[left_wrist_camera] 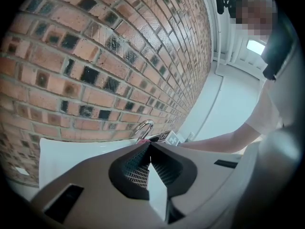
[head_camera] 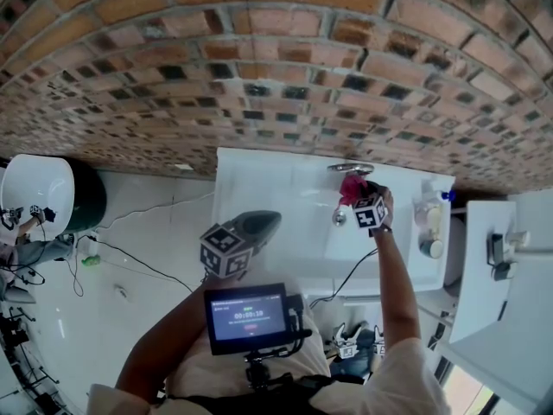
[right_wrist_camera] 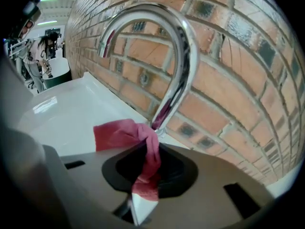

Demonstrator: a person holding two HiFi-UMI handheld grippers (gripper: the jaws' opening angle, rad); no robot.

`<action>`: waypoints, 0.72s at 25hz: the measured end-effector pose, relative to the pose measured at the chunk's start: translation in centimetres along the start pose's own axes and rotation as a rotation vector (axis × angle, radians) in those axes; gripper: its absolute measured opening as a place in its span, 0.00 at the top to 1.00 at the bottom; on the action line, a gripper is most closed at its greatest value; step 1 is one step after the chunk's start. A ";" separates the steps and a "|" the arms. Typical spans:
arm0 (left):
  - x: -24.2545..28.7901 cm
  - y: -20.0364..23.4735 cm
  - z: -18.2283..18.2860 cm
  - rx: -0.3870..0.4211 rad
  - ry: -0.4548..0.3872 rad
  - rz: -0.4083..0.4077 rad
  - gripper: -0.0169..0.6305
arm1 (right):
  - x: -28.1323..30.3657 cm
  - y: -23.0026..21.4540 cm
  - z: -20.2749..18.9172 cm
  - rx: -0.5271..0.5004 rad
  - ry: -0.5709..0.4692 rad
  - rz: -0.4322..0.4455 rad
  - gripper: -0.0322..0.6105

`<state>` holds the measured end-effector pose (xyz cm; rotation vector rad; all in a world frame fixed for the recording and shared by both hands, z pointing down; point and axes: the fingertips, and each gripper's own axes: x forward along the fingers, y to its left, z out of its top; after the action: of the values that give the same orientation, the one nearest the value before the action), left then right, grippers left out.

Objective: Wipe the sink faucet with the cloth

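Cloth (right_wrist_camera: 119, 135) pinched in right gripper (right_wrist_camera: 151, 152), partly hiding faucet (right_wrist_camera: 183, 56) base; left gripper (left_wrist_camera: 149, 148) clenched, empty.

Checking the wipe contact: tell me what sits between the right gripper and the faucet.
The pink cloth, clamped in the right gripper, bunches up against the lower stem of the faucet; the right gripper view shows it.

The cloth (right_wrist_camera: 121, 132) is seen as crimson-pink; the faucet (right_wrist_camera: 183, 56) is finished in mirror chrome; the sink (head_camera: 268, 188) is plain white; the wall (head_camera: 259, 67) is patterned in red-brown and near-black bricks with pale mortar lines; the left gripper (left_wrist_camera: 149, 147) is coloured grey-taupe, its ribbed pads (left_wrist_camera: 136, 168) black.
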<state>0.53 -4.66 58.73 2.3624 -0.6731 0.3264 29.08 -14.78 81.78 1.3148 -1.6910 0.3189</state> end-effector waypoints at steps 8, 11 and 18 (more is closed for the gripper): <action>0.1 -0.1 0.0 -0.012 -0.015 -0.002 0.99 | -0.2 0.2 0.1 -0.035 -0.052 0.009 0.82; 0.2 -0.2 -0.1 -0.011 -0.014 -0.004 0.99 | -0.3 0.0 0.2 -0.046 -0.085 0.004 0.82; 0.1 -0.6 -0.3 -0.008 -0.015 -0.005 0.99 | -0.1 0.4 -0.1 -0.069 -0.071 0.003 0.82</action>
<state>0.94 -4.12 58.74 2.3604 -0.6741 0.3036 28.80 -14.56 81.87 1.2854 -1.7479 0.2160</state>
